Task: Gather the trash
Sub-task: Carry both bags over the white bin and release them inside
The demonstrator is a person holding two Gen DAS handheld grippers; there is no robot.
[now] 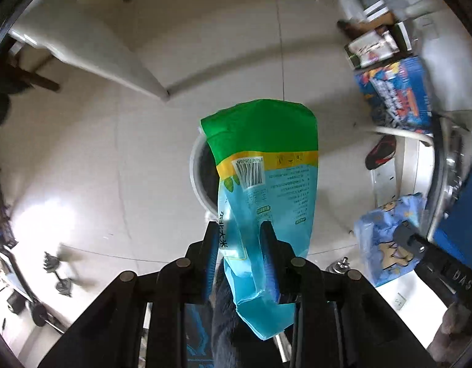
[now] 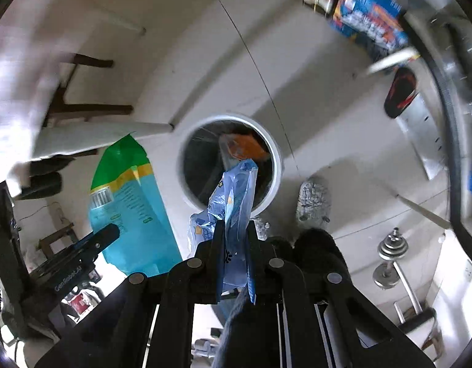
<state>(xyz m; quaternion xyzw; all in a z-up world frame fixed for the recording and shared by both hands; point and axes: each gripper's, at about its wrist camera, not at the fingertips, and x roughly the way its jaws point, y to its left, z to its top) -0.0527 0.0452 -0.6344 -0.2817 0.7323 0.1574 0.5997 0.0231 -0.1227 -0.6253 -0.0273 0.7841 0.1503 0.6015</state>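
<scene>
My left gripper (image 1: pixel 239 230) is shut on a green, yellow and teal rice bag (image 1: pixel 266 168) and holds it in the air above a round white trash bin (image 1: pixel 196 181), which it mostly hides. My right gripper (image 2: pixel 234 230) is shut on a crumpled light-blue plastic wrapper (image 2: pixel 233 193) hanging over the bin's near rim (image 2: pixel 276 165). An orange wrapper (image 2: pixel 245 147) lies inside the black-lined bin. The rice bag (image 2: pixel 131 202) and the left gripper (image 2: pixel 98 240) show at the left in the right wrist view. The light-blue wrapper (image 1: pixel 386 236) and the right gripper (image 1: pixel 404 237) show at the right in the left wrist view.
A white table (image 1: pixel 82 46) and dark wooden chair legs (image 2: pixel 79 104) stand left of the bin. Blue printed boxes (image 1: pixel 395 95) and a red-black shoe (image 2: pixel 400 92) lie at the right. Dumbbells (image 2: pixel 392 257) sit on the pale tiled floor. Grey furry slippers (image 2: pixel 312 199) are near the bin.
</scene>
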